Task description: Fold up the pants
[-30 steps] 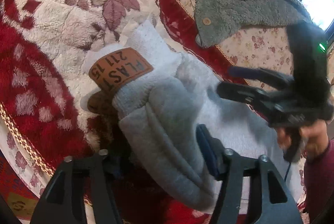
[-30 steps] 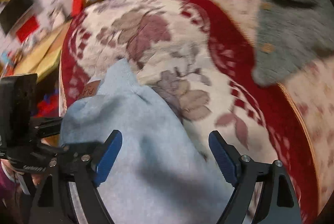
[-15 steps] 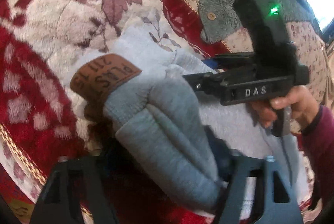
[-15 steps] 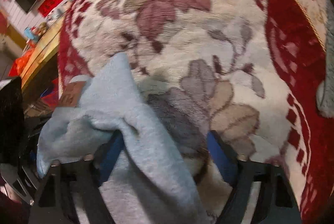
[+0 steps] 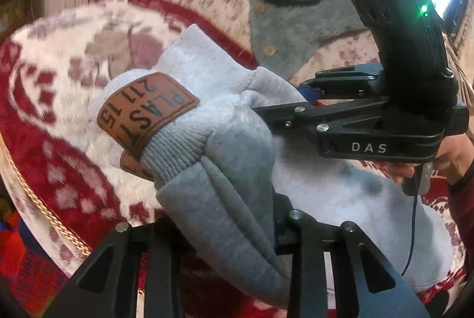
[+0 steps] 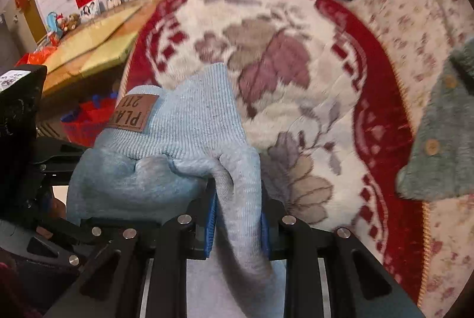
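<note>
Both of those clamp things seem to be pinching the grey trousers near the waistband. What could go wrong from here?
Both grips look thin. The right gripper pinches only a narrow ridge of the light grey knit pants, so a tug might pull it free. The left gripper holds a bunched roll, which could set a crooked fold. The grey-green fleece garment with buttons lies close by on the red and cream floral blanket and might get dragged along.

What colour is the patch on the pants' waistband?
Brown patch with dark lettering; clearest in the left wrist view.
</note>
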{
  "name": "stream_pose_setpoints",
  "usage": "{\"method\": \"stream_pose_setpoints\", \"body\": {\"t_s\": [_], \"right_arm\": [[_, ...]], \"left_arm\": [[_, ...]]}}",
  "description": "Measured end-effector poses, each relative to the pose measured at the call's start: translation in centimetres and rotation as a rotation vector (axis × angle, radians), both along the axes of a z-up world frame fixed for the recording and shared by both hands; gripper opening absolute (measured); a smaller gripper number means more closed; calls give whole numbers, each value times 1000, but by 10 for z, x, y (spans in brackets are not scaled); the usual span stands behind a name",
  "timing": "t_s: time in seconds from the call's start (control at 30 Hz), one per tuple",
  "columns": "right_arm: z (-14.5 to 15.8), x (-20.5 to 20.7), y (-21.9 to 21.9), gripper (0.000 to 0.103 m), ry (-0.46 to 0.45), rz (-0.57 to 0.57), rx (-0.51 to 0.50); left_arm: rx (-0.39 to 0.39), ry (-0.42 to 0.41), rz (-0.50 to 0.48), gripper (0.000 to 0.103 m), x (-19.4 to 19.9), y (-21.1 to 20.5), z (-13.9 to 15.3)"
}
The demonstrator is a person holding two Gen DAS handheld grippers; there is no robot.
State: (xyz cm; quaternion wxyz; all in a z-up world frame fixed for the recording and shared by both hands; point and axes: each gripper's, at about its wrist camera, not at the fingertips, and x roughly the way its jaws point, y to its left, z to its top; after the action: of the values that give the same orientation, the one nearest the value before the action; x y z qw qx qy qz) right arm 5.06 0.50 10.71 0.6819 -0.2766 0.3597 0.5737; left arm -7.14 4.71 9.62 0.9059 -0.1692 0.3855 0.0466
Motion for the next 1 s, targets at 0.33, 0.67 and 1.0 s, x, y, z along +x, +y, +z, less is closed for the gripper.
{"method": "stream_pose_setpoints", "body": {"t_s": [0.33,0.67,1.0], "right_arm": [[52,-16,-60,26,-85,-50,58],[61,-30,-147,26,-78,-155,87],[10,-40,-239,29,54,-307,89]], "left_arm": [[128,-76,-67,30,-9,-59,50],[169,-100,-183,30,-9,-135,63],[154,-34,-293,30,-15,-205,30]]}}
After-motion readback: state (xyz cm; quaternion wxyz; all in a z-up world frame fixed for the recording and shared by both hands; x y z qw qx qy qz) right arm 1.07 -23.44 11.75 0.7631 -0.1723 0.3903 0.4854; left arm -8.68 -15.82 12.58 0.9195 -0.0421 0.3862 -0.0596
